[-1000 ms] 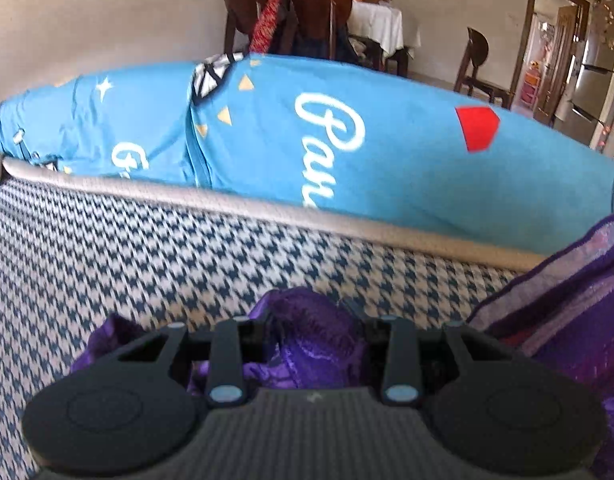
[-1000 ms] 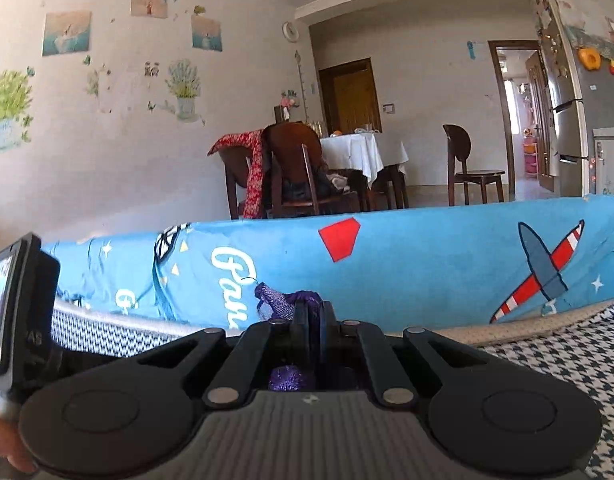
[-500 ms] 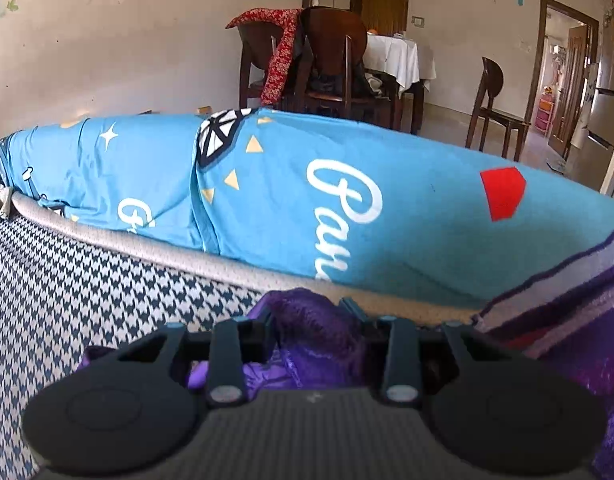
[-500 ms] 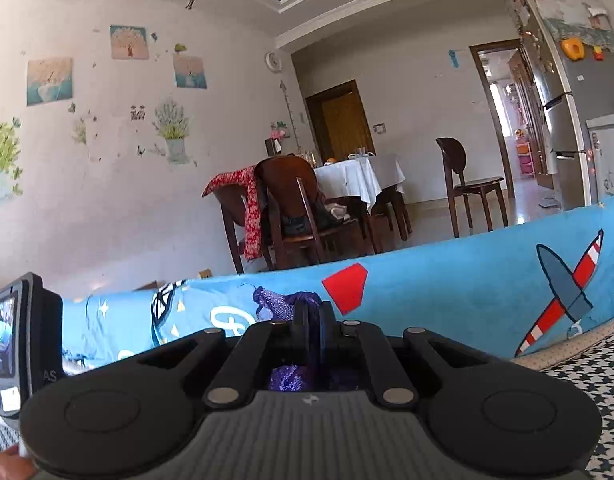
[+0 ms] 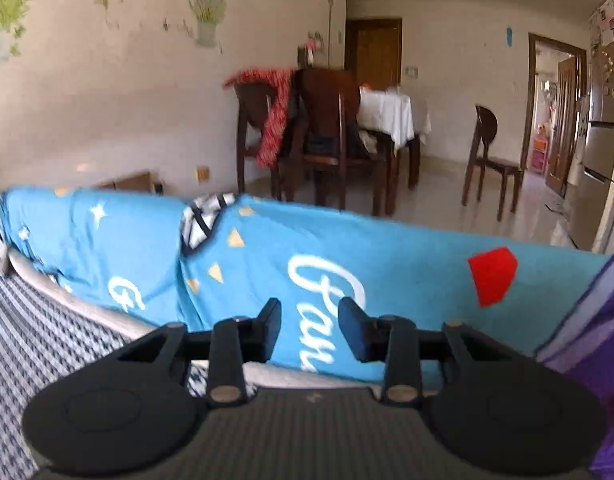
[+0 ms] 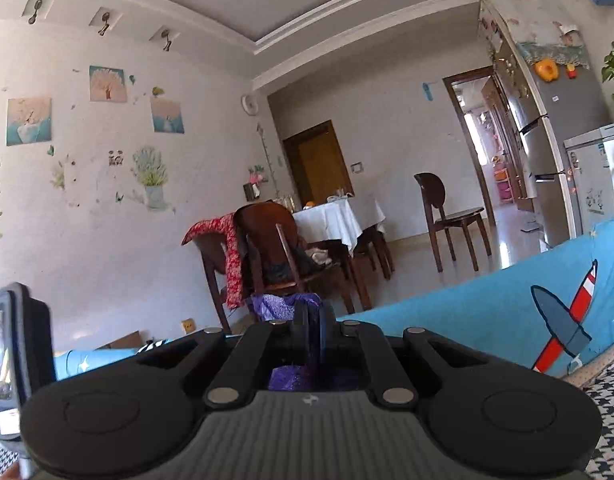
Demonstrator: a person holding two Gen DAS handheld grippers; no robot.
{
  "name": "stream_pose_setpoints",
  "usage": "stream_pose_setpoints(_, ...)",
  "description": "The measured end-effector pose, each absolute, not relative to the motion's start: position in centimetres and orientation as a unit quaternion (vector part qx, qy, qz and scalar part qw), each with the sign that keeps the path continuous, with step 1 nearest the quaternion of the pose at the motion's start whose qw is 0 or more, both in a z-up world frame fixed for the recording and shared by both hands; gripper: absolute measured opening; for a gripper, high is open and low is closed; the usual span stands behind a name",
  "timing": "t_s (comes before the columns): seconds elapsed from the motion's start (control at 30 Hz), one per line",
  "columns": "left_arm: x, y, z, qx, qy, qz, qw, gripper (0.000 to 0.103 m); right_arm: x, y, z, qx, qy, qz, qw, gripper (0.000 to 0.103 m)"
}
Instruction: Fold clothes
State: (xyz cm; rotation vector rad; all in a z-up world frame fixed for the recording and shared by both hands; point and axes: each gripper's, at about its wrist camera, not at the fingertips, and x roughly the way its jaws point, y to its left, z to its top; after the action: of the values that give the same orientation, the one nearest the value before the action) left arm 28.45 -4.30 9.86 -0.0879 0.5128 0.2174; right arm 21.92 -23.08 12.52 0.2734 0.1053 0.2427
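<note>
The thin purple garment with a faint glittery weave [image 6: 285, 306] is pinched in the right gripper [image 6: 314, 320], whose black jaws are pressed together on a bunched tuft that pokes out above and below them; in the left view the same cloth hangs as a slack, pale-banded sheet at the far right edge [image 5: 599, 320]. The left gripper [image 5: 309, 328] stands with its jaws apart and only blue fabric showing between them. Held by one small pinch, such slippery cloth could, I judge, slide free or twist into a rope, spoiling any fold line; how much of it trails below is hidden. Beneath lies the blue-and-white houndstooth woven surface [image 5: 47, 340], grippy-looking and flat, edged by a beige piped border [image 5: 107, 314]. Beyond that rises a smooth bright-blue printed cotton cover [image 5: 387, 264] with white script and a red shape.
</note>
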Motion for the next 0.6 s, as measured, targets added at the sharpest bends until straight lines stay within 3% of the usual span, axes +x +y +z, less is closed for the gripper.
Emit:
stream_pose_setpoints(0.1,28.9,-4.4,9.4,-0.045,0.262,0.1,0.959,0.034,23.4,-22.9,11.6,0.14,0.071,0.123,0.98,0.008)
stream_pose_setpoints(0.23,29.1,-4.5,8.5,-0.051,0.293,0.091,0.95,0.035,24.8,-22.5,10.1,0.133,0.107,0.127,0.977,0.019)
stream_pose_setpoints(0.4,27.9,-4.6,8.1,-0.045,0.306,0.093,0.946,0.043,24.5,-22.8,10.0,0.127,0.122,0.135,0.975,0.025)
stream_pose_setpoints(0.6,25.5,-5.0,7.5,-0.041,0.324,0.083,0.941,0.046,22.9,-25.4,11.0,0.12,0.119,0.119,0.978,0.026)
